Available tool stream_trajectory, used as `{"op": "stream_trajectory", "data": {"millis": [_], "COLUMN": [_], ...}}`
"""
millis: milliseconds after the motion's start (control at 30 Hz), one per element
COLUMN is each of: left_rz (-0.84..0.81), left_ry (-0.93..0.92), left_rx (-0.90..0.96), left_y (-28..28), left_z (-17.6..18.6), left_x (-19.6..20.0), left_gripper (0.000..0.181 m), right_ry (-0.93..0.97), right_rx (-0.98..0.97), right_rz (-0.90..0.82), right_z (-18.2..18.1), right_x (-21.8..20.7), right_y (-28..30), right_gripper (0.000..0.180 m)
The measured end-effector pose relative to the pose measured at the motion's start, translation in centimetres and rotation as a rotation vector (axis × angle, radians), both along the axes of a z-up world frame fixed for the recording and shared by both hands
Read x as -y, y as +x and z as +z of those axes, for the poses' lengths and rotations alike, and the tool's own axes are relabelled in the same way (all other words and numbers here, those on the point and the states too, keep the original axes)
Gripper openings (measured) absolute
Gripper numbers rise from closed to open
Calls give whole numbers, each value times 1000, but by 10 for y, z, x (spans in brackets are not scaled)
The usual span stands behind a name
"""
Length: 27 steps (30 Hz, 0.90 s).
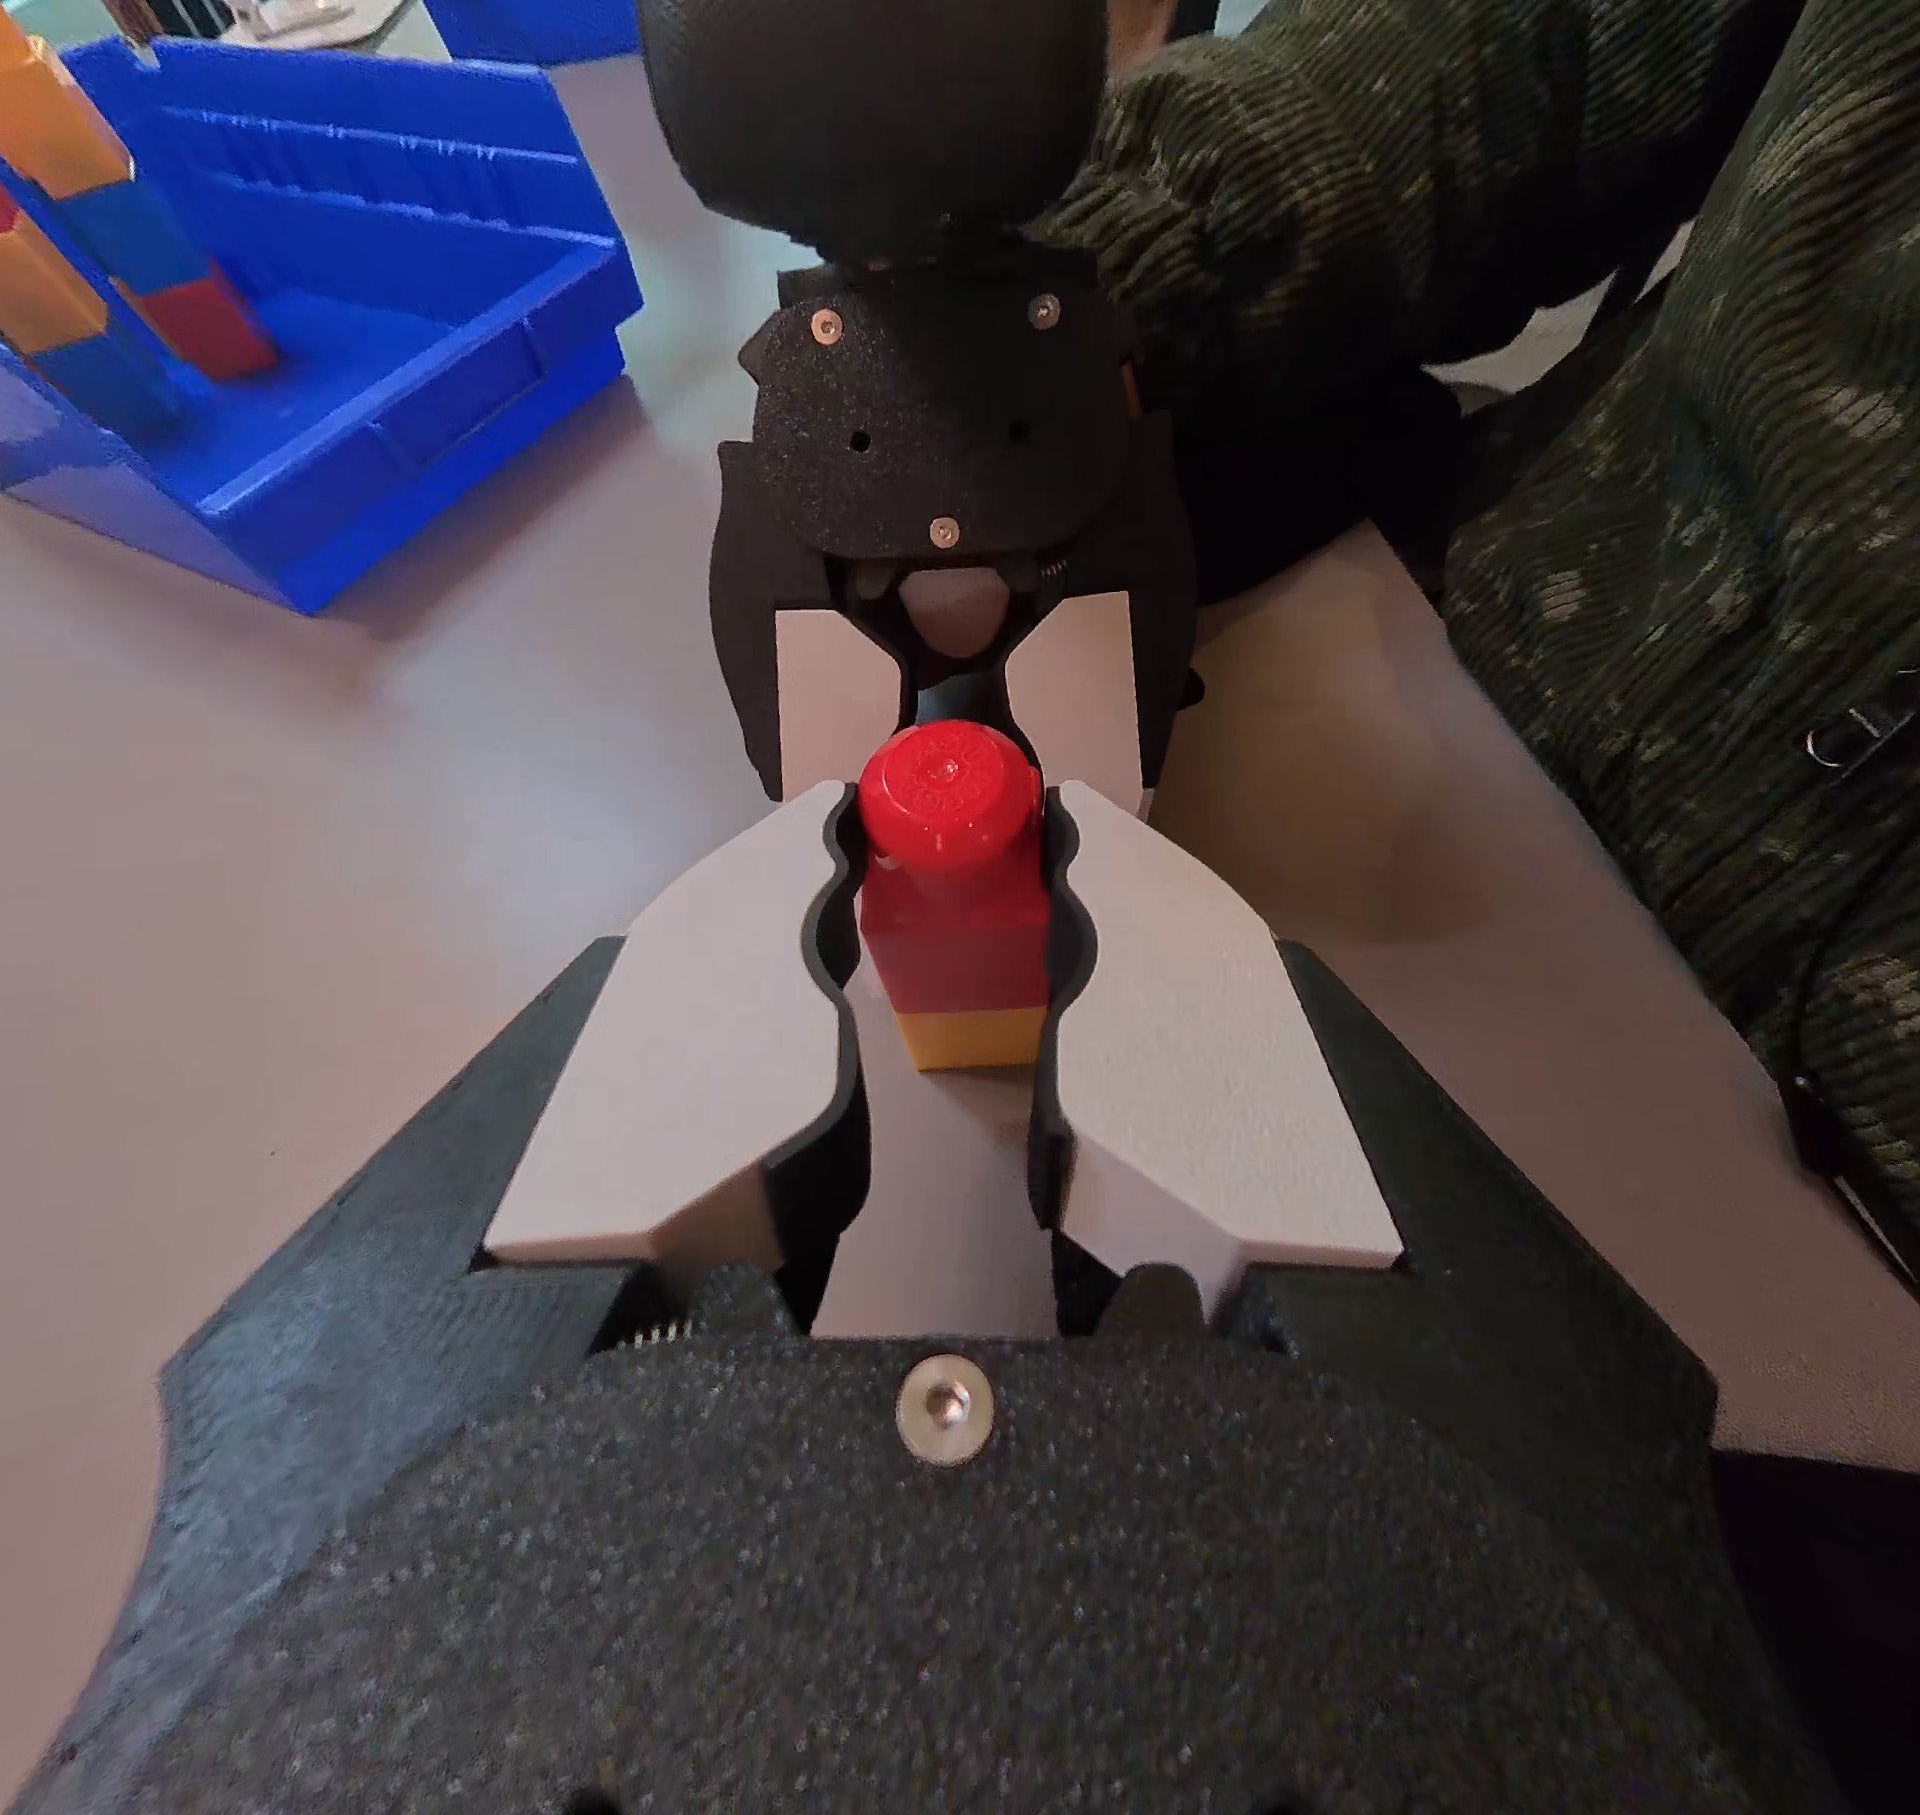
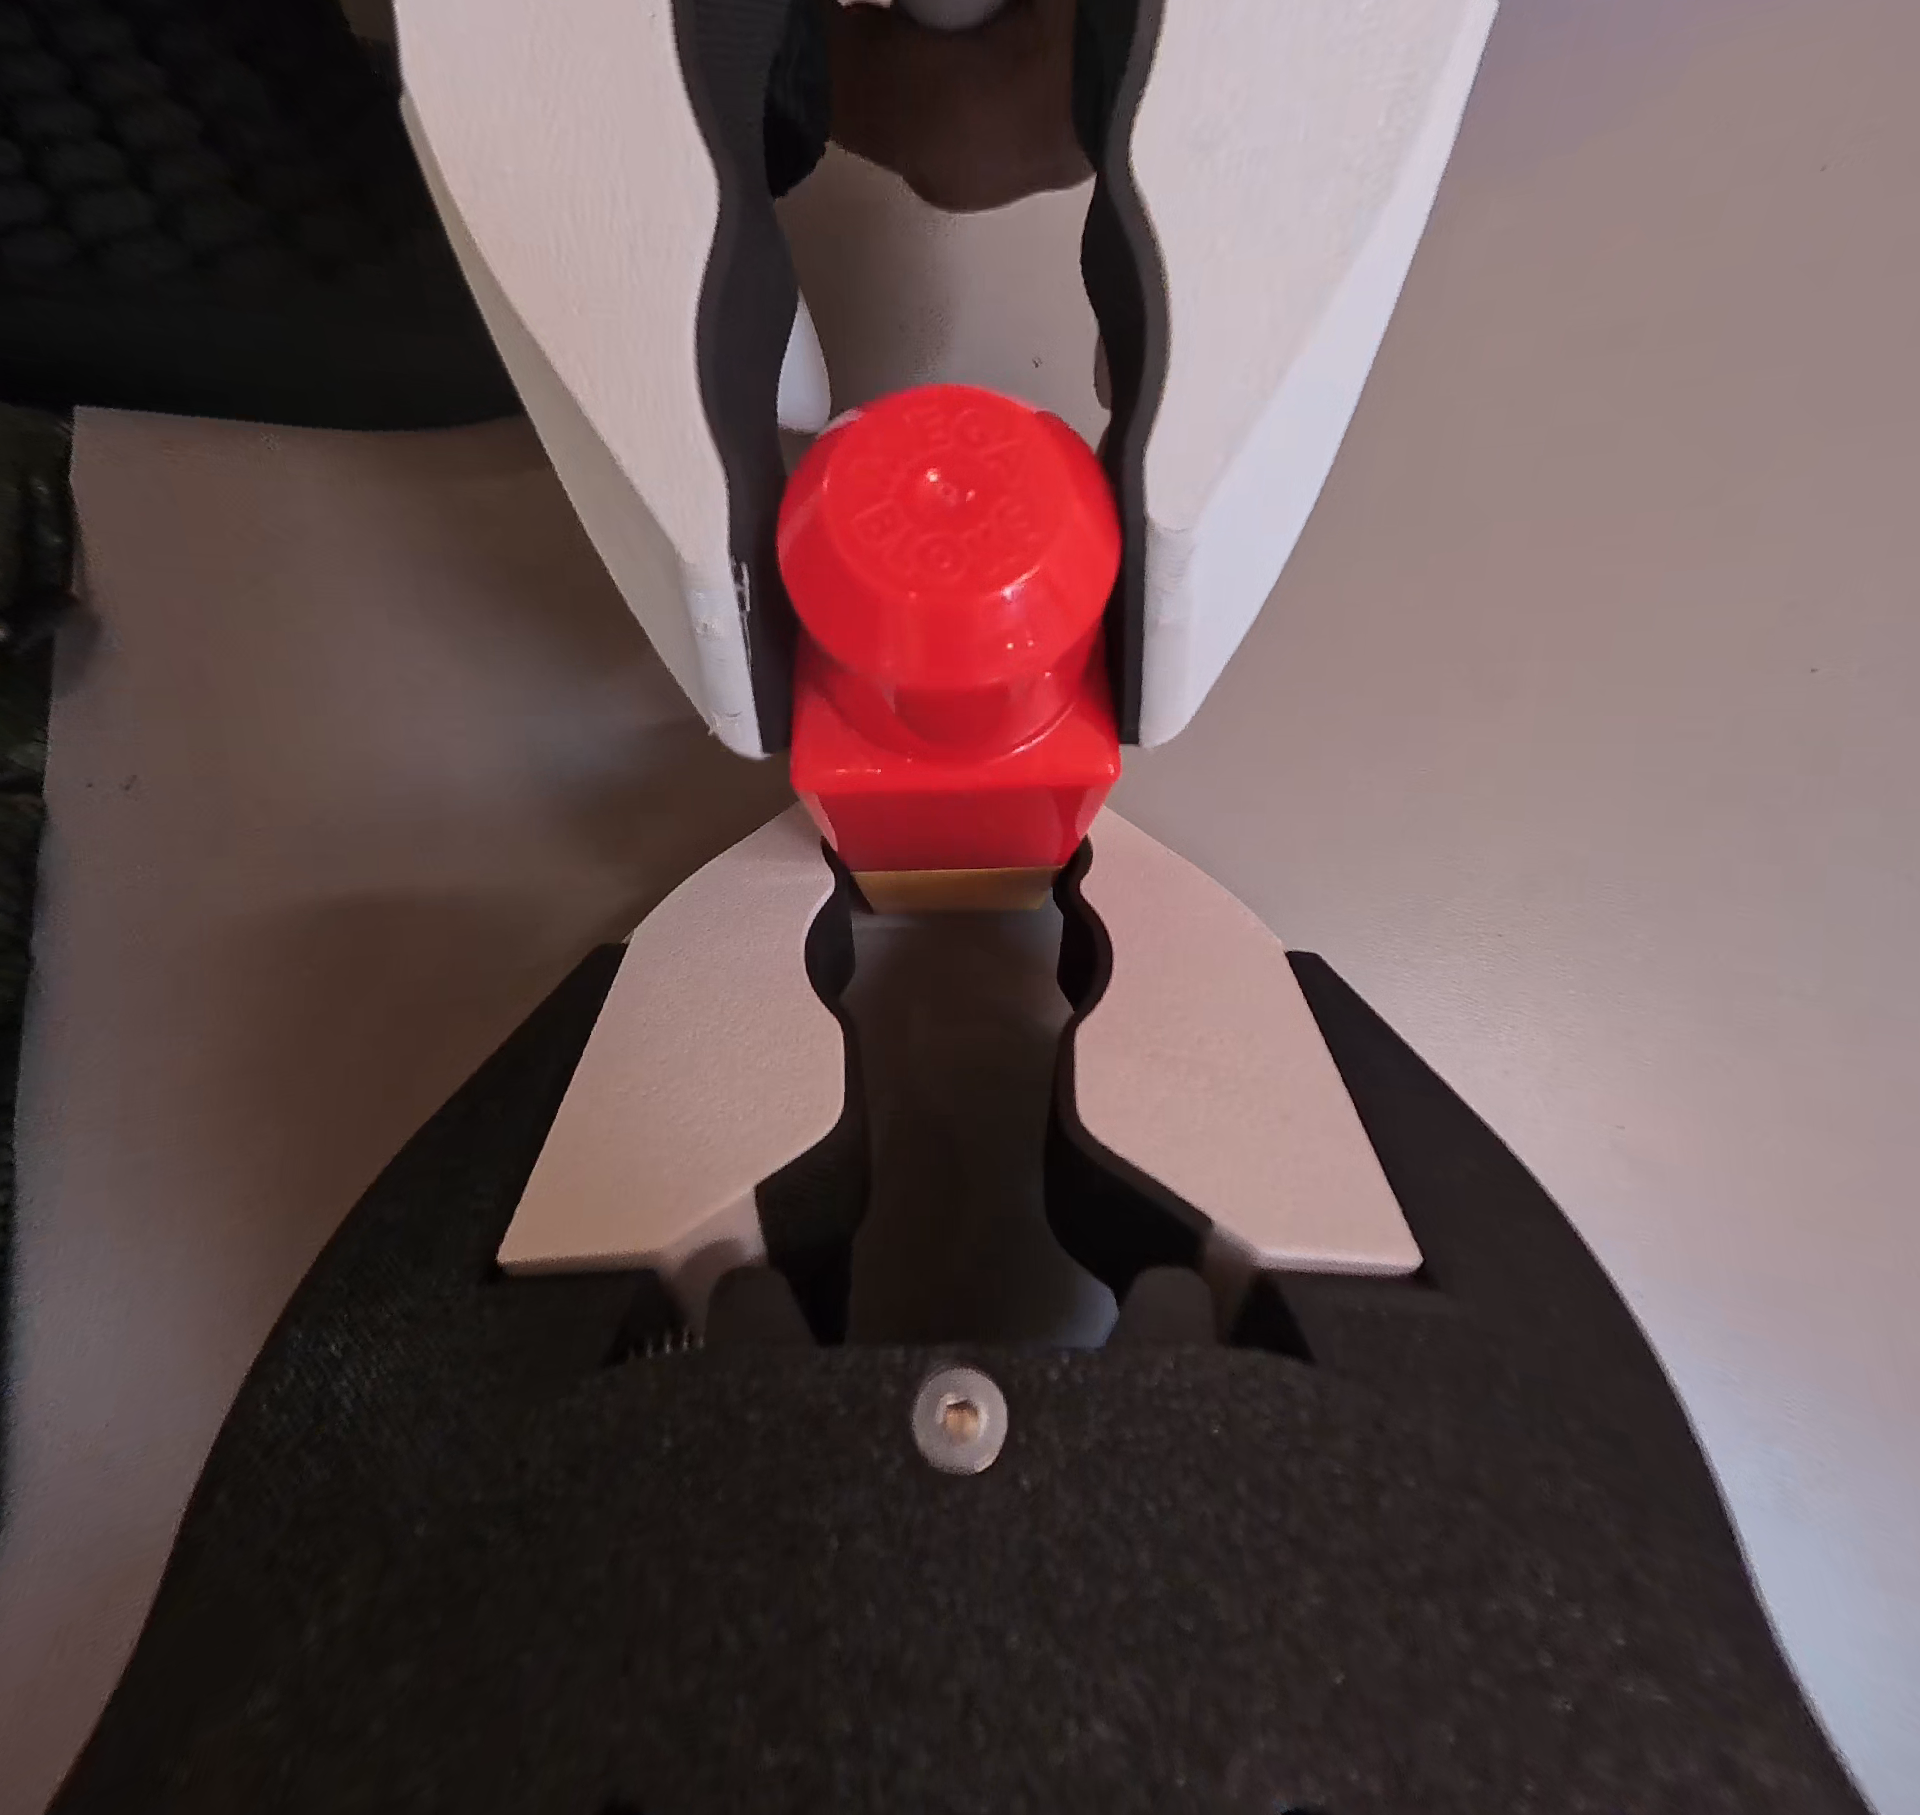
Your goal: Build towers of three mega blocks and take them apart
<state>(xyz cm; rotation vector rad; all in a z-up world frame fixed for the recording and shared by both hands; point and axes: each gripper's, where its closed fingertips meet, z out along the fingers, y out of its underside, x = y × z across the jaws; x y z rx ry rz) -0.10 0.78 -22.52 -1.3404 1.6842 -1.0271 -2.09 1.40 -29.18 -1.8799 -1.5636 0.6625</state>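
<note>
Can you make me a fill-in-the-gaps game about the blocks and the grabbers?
1. The left gripper squeezes the top mega block, which is coloured ____.
2. The stack between the grippers has ____ mega blocks.
3. The bin on the table, with more block towers inside, is coloured ____.

Missing words: red; two; blue.
</note>
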Motion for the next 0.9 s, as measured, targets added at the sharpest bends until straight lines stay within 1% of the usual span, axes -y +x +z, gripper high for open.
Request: {"op": "stream_trajectory", "data": {"millis": [100, 133, 167, 233, 300, 433, 600, 700, 800, 900], "left_rz": [20, 35, 54, 92, 111, 123, 100, 74, 84, 86], "left_ry": [-45, -56, -58, -47, -53, -71, -83, -122, -143, -157], "left_rx": [59, 76, 84, 77, 83, 62, 64, 78, 102, 113], "left_y": [0, -1, -1, -3, -4, -1, 2, -2, -4, -4], "left_z": [6, 9, 12, 11, 10, -1, 0, 4, 8, 11], "left_x": [-5, -8, -12, -19, -23, -24, -17, -15, -18, -18], "left_gripper": [32, 35, 43, 52, 54, 49, 45, 40, 32, 32], "right_ry": [-4, -8, -7, 6, 18, 22, 23, -1, -2, -6], "right_rx": [-28, -47, -69, -107, -169, -332, -354, -402, -443, -476], "right_rz": [-19, -30, -47, -87, -126, -130, -108, -83, -76, -74], "right_z": [3, 6, 10, 17, 28, 55, 57, 63, 70, 75], "right_x": [-3, -5, -8, -15, -22, -24, -20, -17, -16, -16], "right_y": [1, 2, 3, 7, 11, 11, 12, 11, 12, 13], "right_gripper": [37, 37, 37, 37, 37, 37, 37, 37, 37, 37]}}
